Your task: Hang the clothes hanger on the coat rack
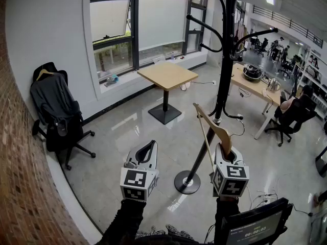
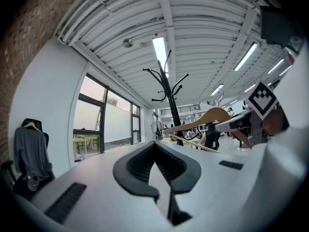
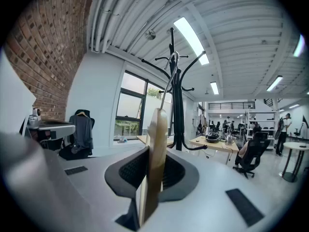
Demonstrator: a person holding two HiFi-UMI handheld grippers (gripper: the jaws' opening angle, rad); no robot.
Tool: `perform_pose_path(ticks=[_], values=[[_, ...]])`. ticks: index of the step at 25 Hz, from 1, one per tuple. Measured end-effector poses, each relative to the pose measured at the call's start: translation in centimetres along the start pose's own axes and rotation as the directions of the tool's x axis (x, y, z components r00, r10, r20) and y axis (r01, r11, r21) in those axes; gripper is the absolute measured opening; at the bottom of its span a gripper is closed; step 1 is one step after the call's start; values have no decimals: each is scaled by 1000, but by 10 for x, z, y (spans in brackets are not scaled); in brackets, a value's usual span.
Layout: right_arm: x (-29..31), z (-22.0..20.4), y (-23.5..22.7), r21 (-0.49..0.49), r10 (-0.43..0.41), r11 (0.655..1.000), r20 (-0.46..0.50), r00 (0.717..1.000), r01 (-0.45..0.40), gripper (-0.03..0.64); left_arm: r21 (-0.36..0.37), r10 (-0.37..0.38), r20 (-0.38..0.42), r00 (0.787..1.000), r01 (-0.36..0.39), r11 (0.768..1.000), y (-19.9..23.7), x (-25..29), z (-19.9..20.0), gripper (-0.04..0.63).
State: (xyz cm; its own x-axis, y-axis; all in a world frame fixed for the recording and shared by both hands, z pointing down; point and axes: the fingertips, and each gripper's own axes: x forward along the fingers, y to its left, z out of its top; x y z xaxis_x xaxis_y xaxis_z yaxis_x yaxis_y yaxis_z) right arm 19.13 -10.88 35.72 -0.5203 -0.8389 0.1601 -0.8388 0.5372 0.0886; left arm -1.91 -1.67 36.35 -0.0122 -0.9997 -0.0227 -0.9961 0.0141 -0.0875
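Observation:
A wooden clothes hanger (image 1: 210, 128) with a metal hook stands tilted in front of the black coat rack (image 1: 225, 60), close to its pole. My right gripper (image 1: 228, 155) is shut on the hanger's lower end. In the right gripper view the hanger (image 3: 157, 144) rises edge-on between the jaws, and its hook (image 3: 170, 67) overlaps the coat rack (image 3: 177, 105). To the left, lower down, my left gripper (image 1: 148, 148) is shut and empty. The left gripper view shows its jaws (image 2: 155, 146) meeting at the tips, with the hanger (image 2: 212, 117) and the coat rack (image 2: 166, 88) beyond.
The rack's round base (image 1: 187, 182) rests on the shiny floor between my grippers. A square wooden table (image 1: 167, 75) stands behind it. An office chair with a grey jacket (image 1: 53, 106) sits by the brick wall. A long desk (image 1: 255, 84), a seated person (image 1: 294, 111) and a monitor (image 1: 255, 226) are at the right.

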Motion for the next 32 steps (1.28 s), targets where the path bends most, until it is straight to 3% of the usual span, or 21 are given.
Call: perform_pose_path(ticks=[14, 23, 32], values=[[50, 4, 7, -30, -40, 999, -13, 999, 40, 52, -57, -18, -13, 1000, 18, 998, 35, 42, -28, 8], [111, 18, -10, -45, -89, 995, 6, 996, 90, 52, -34, -61, -15, 998, 60, 998, 61, 112, -39, 8], [171, 34, -29, -40, -144, 989, 5, 990, 144, 52, 4, -124, 8, 992, 124, 992, 82, 189, -20, 8]])
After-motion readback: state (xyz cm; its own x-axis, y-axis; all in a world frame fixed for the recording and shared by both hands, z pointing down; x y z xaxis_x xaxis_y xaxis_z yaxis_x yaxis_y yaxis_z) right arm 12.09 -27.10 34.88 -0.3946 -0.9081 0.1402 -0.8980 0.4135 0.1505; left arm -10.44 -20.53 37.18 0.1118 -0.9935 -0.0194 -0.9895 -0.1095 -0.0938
